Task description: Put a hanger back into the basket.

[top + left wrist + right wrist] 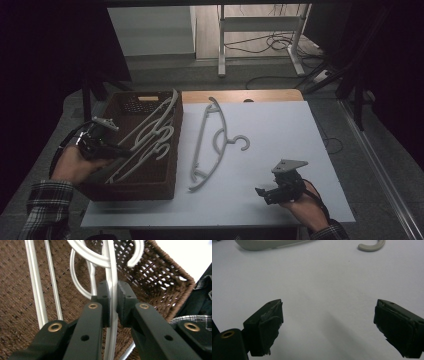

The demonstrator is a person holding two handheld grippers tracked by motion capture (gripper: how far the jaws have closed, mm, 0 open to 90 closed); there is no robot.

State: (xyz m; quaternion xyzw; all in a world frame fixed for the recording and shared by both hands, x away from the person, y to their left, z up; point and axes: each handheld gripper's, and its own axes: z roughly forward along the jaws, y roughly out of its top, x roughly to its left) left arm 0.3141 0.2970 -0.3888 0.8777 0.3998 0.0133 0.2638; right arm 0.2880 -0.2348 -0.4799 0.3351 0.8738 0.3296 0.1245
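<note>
Hangers of pale grey-white plastic lie stacked in the brown wicker basket (pixel 165 187) at the left of the high view, and the left gripper (pixel 117 150) reaches into it from the lower left. In the left gripper view its two black jaws are pressed in on one thin white hanger bar (pixel 113 277), which runs up the middle of the frame between the pads and passes on toward the curved hooks at the top; the pads (pixel 104 297) pinch the bar on both sides. That gripped hanger (pixel 150 135) is slender, smooth and rounded in section, with a curled hook, and it lies slantwise across the basket among the others, its long arm reaching toward the basket's upper right corner. Further thin white bars cross the woven floor at the left of the left gripper view. On the white table (pixel 280 130), just right of the basket at mid-frame, a separate hanger (pixel 212 145) lies flat, its arched arm running from upper middle to lower middle and its hook (pixel 242 142) curling to the right. The right gripper (pixel 265 192) sits low at the lower right of the high view, in the person's hand on the table; in the right gripper view its jaws stand wide apart over bare white surface with nothing between them.
</note>
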